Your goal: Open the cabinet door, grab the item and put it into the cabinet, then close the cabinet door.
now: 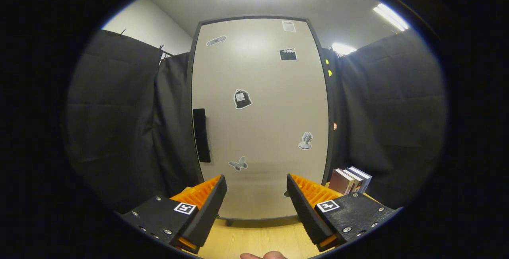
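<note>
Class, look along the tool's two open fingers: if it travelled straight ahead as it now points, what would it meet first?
Most likely the closed cabinet door, on its lower panel, right of the handle. The tool is open with nothing between its fingers. Depth is hard to judge.

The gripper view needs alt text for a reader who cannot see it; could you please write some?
A closed cabinet door, pale and dotted with stickers, stands ahead of the open, empty gripper. A dark handle runs down the door's left edge. The cabinet stands on a wooden table, and a few books stand to its right.
</note>
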The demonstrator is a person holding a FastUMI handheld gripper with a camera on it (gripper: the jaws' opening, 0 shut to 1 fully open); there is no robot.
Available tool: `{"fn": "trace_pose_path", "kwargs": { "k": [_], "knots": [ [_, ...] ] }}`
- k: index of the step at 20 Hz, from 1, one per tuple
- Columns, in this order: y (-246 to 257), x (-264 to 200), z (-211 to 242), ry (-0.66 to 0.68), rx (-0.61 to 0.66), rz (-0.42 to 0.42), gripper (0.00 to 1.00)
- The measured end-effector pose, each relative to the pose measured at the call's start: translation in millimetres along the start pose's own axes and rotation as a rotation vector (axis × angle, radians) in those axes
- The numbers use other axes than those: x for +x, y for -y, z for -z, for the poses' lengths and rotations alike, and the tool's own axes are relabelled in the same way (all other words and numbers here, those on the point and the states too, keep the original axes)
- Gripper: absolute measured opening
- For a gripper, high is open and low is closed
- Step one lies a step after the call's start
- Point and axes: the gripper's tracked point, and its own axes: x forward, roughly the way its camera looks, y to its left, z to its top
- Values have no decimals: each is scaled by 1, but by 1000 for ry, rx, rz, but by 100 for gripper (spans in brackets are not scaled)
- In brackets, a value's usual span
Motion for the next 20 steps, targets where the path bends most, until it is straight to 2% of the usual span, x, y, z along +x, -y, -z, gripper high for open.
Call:
{"fn": "trace_pose_path", "kwargs": {
  "k": [14, 20],
  "knots": [
    [4, 5, 0, -6, -7, 18, 94],
    [-12, 25, -22, 18, -10, -9, 94]
  ]
}}
